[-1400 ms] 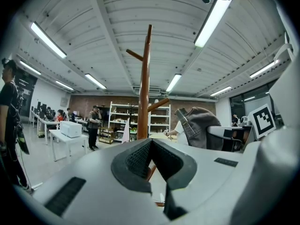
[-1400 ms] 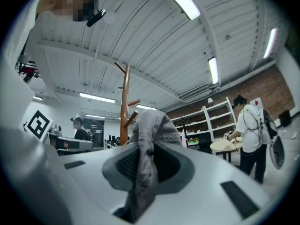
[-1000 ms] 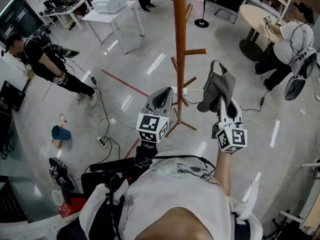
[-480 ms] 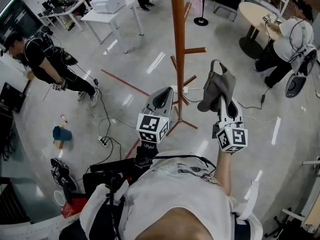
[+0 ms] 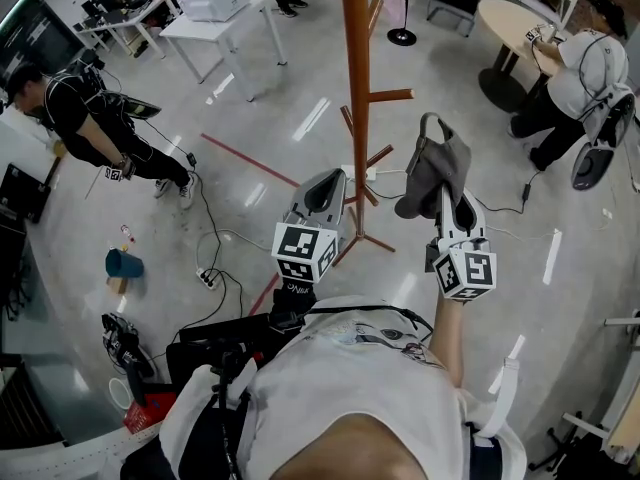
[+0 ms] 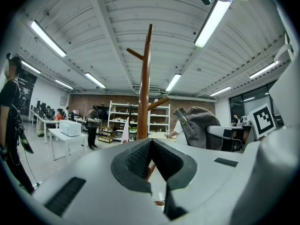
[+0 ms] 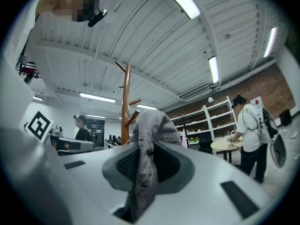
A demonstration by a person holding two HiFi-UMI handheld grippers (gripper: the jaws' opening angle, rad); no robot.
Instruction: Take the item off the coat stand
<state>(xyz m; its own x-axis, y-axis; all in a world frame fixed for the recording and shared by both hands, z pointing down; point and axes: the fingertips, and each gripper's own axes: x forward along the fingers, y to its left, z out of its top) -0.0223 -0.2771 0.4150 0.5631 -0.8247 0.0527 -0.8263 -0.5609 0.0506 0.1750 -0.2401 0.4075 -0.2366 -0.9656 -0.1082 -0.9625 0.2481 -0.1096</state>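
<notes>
The wooden coat stand (image 5: 356, 88) rises from the floor just ahead of me, its short pegs bare. It also shows in the left gripper view (image 6: 146, 93) and the right gripper view (image 7: 125, 111). A grey fabric item with a strap (image 5: 436, 168) hangs clear of the stand to its right, with my right gripper (image 5: 447, 203) shut on it. The cloth runs down between the jaws (image 7: 150, 130). My left gripper (image 5: 322, 190) is held up left of the pole, shut and holding nothing. From it the grey item (image 6: 199, 128) shows at the right.
A white table (image 5: 200, 30) with a white box stands at the back left, a round table (image 5: 515, 23) at the back right. People stand at the left (image 5: 80, 108) and right (image 5: 580, 78). Cables and a power strip (image 5: 207, 283) lie on the floor, near a blue container (image 5: 122, 265).
Almost nothing has changed. The right gripper still holds the grey item beside the stand, the left gripper stays put, and the view has only shifted slightly.
</notes>
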